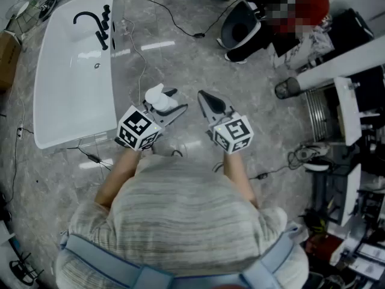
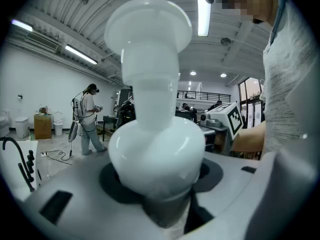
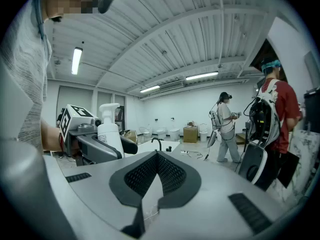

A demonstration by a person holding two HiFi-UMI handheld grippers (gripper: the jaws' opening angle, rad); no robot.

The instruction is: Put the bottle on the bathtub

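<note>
Open floor (image 1: 180, 65) is being left beside the bathtub (image 1: 66, 101), though cables (image 1: 143, 59) are being trailed across it; the bathtub's far end is being taken up by a black faucet (image 1: 89, 13).

Brightly and evenly lit indoors, from long ceiling tubes (image 2: 202, 9) overhead, burnt out to pure white in both gripper views. Only soft, faint shadows. Seen from the head: pale streaks of glare on the polished floor (image 1: 157, 45), a milky sheen on the white bathtub (image 1: 72, 95), dimmer toward the right side and the corners. Strong fisheye bending throughout, with bowed straight lines and a dark round vignette at the rim of each gripper view. In the left gripper view, a bottle (image 2: 150, 124) too close to the lens: soft, out of focus, with glossy highlights on its shoulder, against a sharper background. Crisp at mid-distance in the right gripper view, slightly blurred in the nearest foreground.
</note>
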